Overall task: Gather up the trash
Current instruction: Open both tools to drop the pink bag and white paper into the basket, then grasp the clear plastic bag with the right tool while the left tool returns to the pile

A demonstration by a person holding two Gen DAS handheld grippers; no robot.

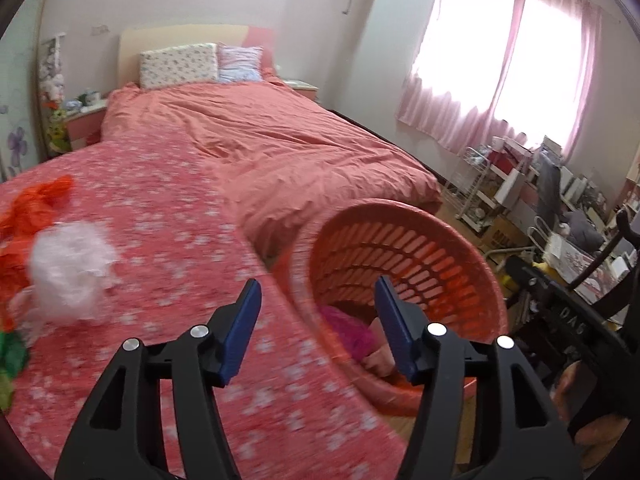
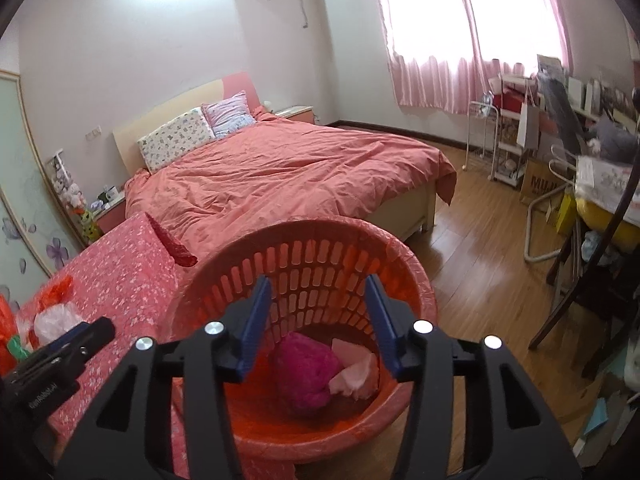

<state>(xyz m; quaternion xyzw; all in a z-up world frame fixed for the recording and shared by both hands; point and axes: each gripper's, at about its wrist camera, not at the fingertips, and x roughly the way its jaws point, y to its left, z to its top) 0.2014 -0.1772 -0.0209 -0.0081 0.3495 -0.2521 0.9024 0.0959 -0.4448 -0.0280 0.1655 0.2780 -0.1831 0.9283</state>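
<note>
Nearest in the left wrist view, the left gripper (image 1: 318, 324) is seen with its blue-padded fingers spread wide and nothing held between them. It is poised over the near edge of a table covered in a red floral cloth (image 1: 168, 264), at the point where that edge meets the rim of an orange basket (image 1: 452, 240). In the right wrist view, the right gripper (image 2: 318, 322) is likewise seen with its fingers spread and empty, directly above the basket's mouth.

The basket is round, made of orange-red plastic with slotted walls, and stands on the wooden floor (image 2: 480, 248) just right of the table. At its bottom a crumpled magenta wad (image 2: 304, 372) is seen, with a pale pink scrap (image 2: 354, 376) touching it on the right.

Trash lies on the left part of the cloth. A crumpled white plastic bag (image 1: 70, 268) is seen there, translucent and puffy, blurred in the left wrist view. Just beside it, further left and slightly farther, is a crinkled orange plastic bag (image 1: 32, 204), and a green piece (image 1: 10, 356) is cut off by the frame at the near left edge.

Beyond the table a bed (image 2: 288, 172) with a salmon quilt is seen, with two pillows (image 2: 196, 132) at its far headboard. Pink curtains (image 2: 472, 32) are hung at the far right over a bright window.
</note>
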